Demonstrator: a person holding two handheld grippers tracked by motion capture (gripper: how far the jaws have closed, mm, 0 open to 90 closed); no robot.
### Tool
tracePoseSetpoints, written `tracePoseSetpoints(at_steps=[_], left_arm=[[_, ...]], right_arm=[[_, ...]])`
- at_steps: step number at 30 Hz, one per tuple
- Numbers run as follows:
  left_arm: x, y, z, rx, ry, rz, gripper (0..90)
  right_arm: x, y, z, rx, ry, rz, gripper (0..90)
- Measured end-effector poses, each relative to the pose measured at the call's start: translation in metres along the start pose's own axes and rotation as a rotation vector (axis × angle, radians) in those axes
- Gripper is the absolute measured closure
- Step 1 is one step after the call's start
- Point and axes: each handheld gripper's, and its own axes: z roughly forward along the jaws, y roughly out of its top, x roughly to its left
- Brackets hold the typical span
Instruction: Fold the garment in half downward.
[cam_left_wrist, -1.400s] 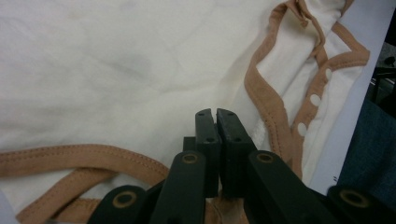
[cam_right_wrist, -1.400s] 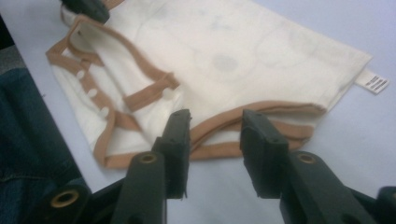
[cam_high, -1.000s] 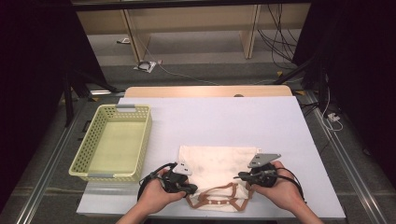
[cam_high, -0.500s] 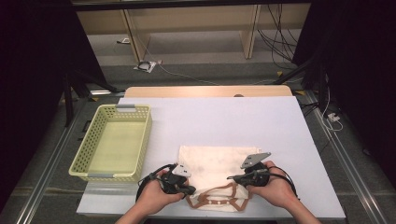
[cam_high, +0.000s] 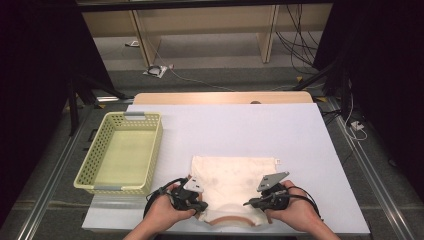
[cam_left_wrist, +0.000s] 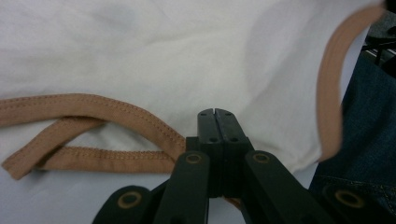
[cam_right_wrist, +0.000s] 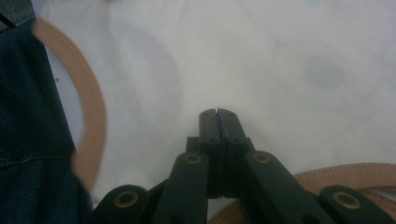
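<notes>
- Since the earlier high view, the right gripper (cam_high: 254, 202) has slid inward along the near edge of the cream cotton tank top with tan-brown binding (cam_high: 235, 180); the left gripper (cam_high: 200, 206) has kept its place.
- Garment lies flat at the near middle of the white table (cam_high: 300, 135), hem away from the person, straps (cam_left_wrist: 70, 140) toward them, with the pale yellow perforated plastic basket (cam_high: 122, 152) well apart at its left.
- Both pairs of jaws are closed tight; each appears to pinch cloth by a shoulder strap, though the pinch itself is hidden.
- Judged step: folding the shoulder end forward. Both hands should lift together and level, keeping the cloth taut between them, so the fold lands straight.
</notes>
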Motion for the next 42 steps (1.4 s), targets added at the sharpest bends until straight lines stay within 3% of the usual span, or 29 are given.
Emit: tracePoseSetpoints(at_steps=[20,27,31,36,42], left_arm=[[-0.009,-0.005,-0.004,0.003,0.015,0.03,88.3],[-0.01,-0.006,-0.009,-0.037,0.047,0.056,83.2],[-0.009,-0.006,-0.012,-0.086,0.078,0.068,78.3],[-0.008,-0.008,-0.017,-0.133,0.119,0.066,68.7],[-0.007,-0.012,-0.021,-0.161,0.124,0.053,64.9]], right_arm=[[0.016,-0.011,-0.006,-0.014,-0.01,-0.019,88.0],[0.014,-0.011,-0.006,-0.081,-0.044,-0.008,83.9],[0.013,-0.011,-0.007,-0.115,-0.063,0.004,82.4],[0.011,-0.011,-0.009,-0.163,-0.084,0.014,79.2],[0.008,-0.013,-0.01,-0.208,-0.108,0.027,77.1]])
